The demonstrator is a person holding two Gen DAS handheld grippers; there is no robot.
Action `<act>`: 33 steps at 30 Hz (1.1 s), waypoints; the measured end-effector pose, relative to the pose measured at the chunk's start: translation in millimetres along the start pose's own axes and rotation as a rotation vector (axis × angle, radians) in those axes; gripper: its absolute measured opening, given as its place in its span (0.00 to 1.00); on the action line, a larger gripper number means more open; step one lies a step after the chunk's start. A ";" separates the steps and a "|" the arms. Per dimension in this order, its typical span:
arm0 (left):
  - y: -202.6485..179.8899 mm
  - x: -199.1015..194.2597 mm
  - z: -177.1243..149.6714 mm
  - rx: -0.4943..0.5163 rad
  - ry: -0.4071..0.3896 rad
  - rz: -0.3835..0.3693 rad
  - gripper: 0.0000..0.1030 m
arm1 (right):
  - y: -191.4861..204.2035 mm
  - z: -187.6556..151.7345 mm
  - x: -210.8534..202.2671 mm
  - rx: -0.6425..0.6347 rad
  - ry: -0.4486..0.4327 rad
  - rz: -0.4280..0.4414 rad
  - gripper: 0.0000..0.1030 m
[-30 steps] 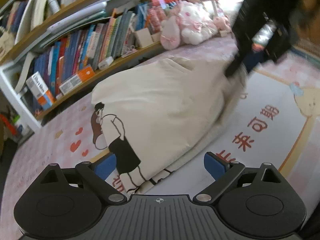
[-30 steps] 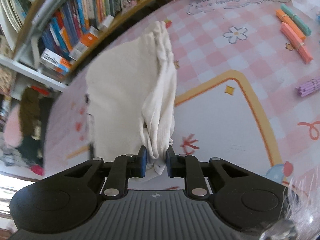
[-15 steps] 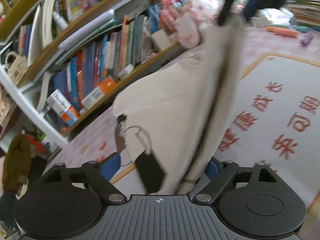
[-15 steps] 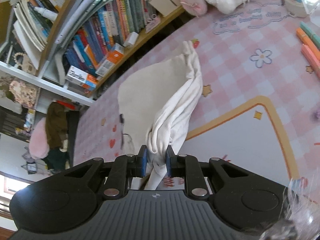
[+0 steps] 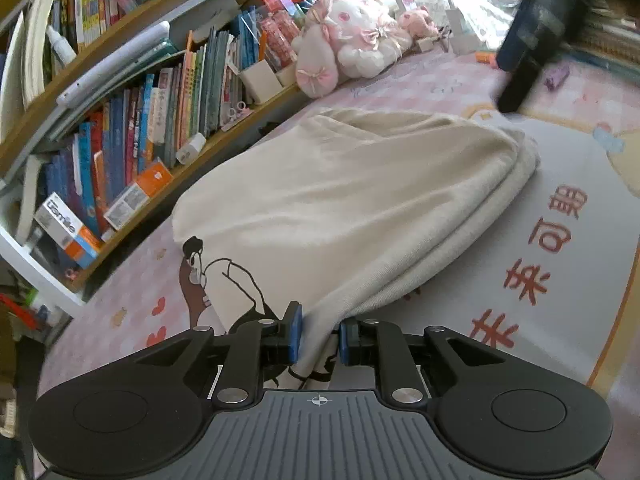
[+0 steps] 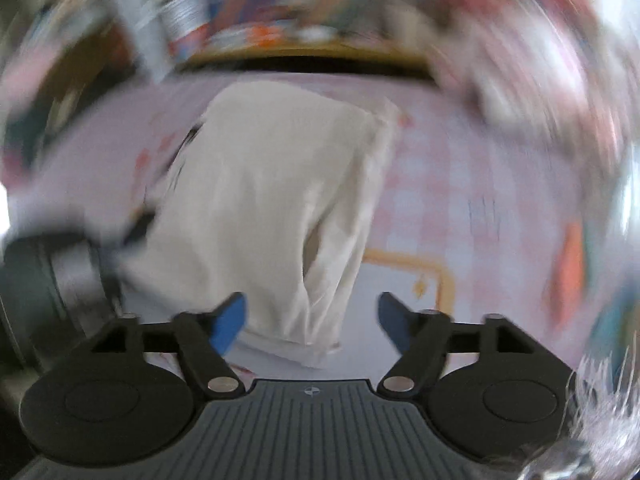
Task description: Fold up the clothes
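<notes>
Fingers [image 5: 295, 334] of my left gripper [image 5: 319, 336] are nearly closed, blue pads pinching a bunched corner of the cream shirt [image 5: 344, 204] low over the pink mat [image 5: 560, 280]. My left hand holds its gripper low and level, pointing along the cloth toward the bookshelf [image 5: 132, 128]. My right gripper [image 6: 312, 318] stands wide open, its two fingers [image 6: 228, 320] spread to either side of the shirt's [image 6: 272, 208] near hem and holding nothing; that view is heavily blurred, so I cannot tell whether a pad touches the fabric. From the left view the right gripper [image 5: 532, 36] shows as a dark blurred shape above the shirt's far end. One shirt lies folded in layers on the mat, its cartoon figure print [image 5: 216, 280] showing near my left fingers. Two pink plush toys [image 5: 352, 48] sit beside the shelf.
</notes>
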State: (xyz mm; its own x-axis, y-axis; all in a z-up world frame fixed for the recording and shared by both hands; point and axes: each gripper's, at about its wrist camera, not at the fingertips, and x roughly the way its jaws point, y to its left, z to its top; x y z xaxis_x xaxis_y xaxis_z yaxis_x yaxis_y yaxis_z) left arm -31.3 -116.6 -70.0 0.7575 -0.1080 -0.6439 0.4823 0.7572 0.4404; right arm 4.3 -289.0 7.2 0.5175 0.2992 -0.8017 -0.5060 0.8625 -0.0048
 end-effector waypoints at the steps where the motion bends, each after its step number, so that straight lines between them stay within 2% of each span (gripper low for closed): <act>1: 3.8 0.7 1.7 -0.009 0.002 -0.010 0.18 | 13.0 -0.9 0.8 -0.131 -0.004 -0.017 0.78; 3: 8.8 1.0 5.4 -0.026 0.001 -0.025 0.18 | 40.1 -3.8 6.2 -0.356 -0.016 -0.025 0.78; 6: 13.1 0.6 8.3 -0.054 0.001 -0.037 0.18 | 70.1 -9.0 19.3 -0.537 -0.029 0.000 0.79; 10: 17.4 -0.2 10.1 -0.081 0.002 -0.048 0.18 | 97.8 -14.0 40.6 -0.672 -0.039 -0.017 0.78; 13: 19.4 -0.7 9.9 -0.088 0.004 -0.054 0.18 | 101.6 -15.5 52.2 -0.704 -0.036 -0.058 0.72; 15: 20.1 -0.4 9.3 -0.089 0.006 -0.052 0.18 | 95.6 -14.9 58.2 -0.709 -0.024 -0.089 0.56; 17: 20.6 0.2 8.1 -0.092 0.007 -0.051 0.21 | 87.9 -13.6 63.1 -0.709 -0.010 -0.115 0.24; 19: 18.8 0.9 5.8 -0.085 0.009 -0.048 0.23 | 80.4 -11.7 66.4 -0.702 -0.004 -0.134 0.17; 26: 8.9 -0.2 -6.0 -0.026 0.032 -0.039 0.24 | 78.7 -0.3 47.9 -0.623 -0.076 -0.138 0.14; 30: 8.5 -1.9 -11.1 -0.014 0.029 -0.027 0.24 | 79.4 -0.8 47.3 -0.626 -0.071 -0.141 0.14; 33: -2.7 -2.1 -15.1 0.064 0.023 -0.004 0.16 | 80.7 -5.5 51.2 -0.635 -0.051 -0.139 0.15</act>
State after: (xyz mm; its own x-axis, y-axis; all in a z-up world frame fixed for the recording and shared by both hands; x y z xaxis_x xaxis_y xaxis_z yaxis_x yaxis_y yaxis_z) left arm -40.9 -108.7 -79.2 0.7458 -0.0956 -0.6592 0.5130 0.7138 0.4769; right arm -13.9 -206.3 -37.5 0.6319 0.2343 -0.7388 -0.7329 0.4907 -0.4713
